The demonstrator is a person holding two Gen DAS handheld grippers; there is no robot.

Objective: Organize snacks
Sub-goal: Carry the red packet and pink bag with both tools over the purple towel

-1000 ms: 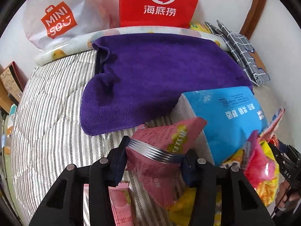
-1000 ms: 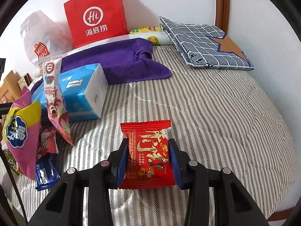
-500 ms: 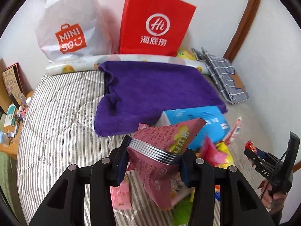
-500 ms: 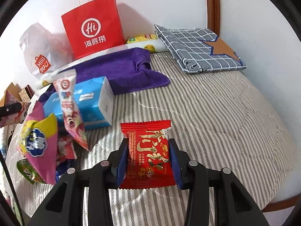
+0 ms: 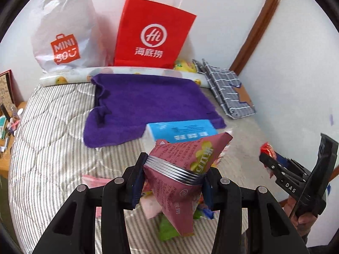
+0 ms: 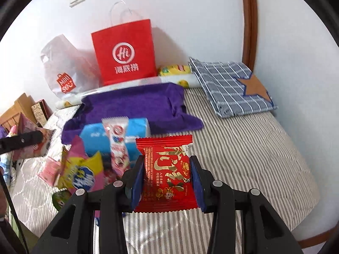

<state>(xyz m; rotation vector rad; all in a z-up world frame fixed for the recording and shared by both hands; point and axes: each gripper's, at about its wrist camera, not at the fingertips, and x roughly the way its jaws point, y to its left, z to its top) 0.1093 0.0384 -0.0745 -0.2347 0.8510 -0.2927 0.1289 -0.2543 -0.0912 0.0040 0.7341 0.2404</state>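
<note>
My left gripper (image 5: 172, 178) is shut on a pink snack packet (image 5: 182, 175) and holds it up above the striped bed (image 5: 53, 139). My right gripper (image 6: 167, 176) is shut on a red snack packet (image 6: 167, 173), also lifted above the bed (image 6: 254, 158). The right gripper with its red packet shows at the right edge of the left wrist view (image 5: 273, 160). A pile of loose snacks lies below: a yellow-and-pink bag (image 6: 82, 173), a pink-white packet (image 6: 117, 146) and small pink packets (image 6: 49, 167). A red paper bag (image 5: 152, 36) stands at the back wall.
A purple towel (image 5: 148, 103) is spread behind a blue tissue pack (image 5: 182, 129). A white Miniso bag (image 5: 63, 31) stands beside the red bag. A folded grey checked cloth (image 6: 231, 86) lies at the back right. A wooden shelf (image 6: 19, 110) is at the left.
Both grippers have risen and pulled back from the bed with their packets still gripped. The red bag and the wall show more fully now.
</note>
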